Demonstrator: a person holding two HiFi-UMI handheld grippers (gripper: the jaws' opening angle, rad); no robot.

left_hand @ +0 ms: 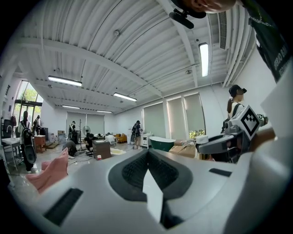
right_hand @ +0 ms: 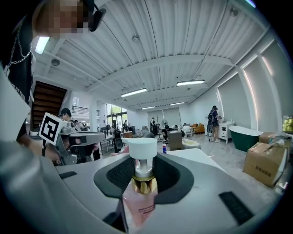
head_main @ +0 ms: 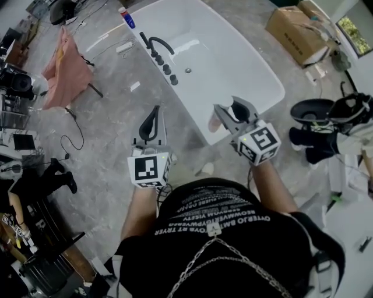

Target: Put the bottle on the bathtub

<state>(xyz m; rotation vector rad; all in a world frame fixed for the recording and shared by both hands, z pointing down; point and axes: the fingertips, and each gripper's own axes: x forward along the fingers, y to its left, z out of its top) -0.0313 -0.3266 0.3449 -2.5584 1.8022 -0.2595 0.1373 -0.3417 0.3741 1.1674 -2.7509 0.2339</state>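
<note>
A pink pump bottle (right_hand: 139,201) with a white pump head and gold collar stands upright between the jaws of my right gripper (right_hand: 143,183), which is shut on it. In the head view the right gripper (head_main: 233,112) is held at waist height just in front of the near corner of the white bathtub (head_main: 274,87), and the bottle (head_main: 215,123) shows as a pink patch at its left. My left gripper (head_main: 152,116) is raised beside it, over the grey floor left of the tub, jaws together with nothing between them (left_hand: 149,176).
A black faucet (head_main: 158,44) and knobs line the tub's left rim, with a blue bottle (head_main: 127,17) beyond. A pink cloth (head_main: 67,67) hangs on a stand at left. A cardboard box (head_main: 294,32) sits past the tub. Cables and shoes (head_main: 61,177) lie on the floor.
</note>
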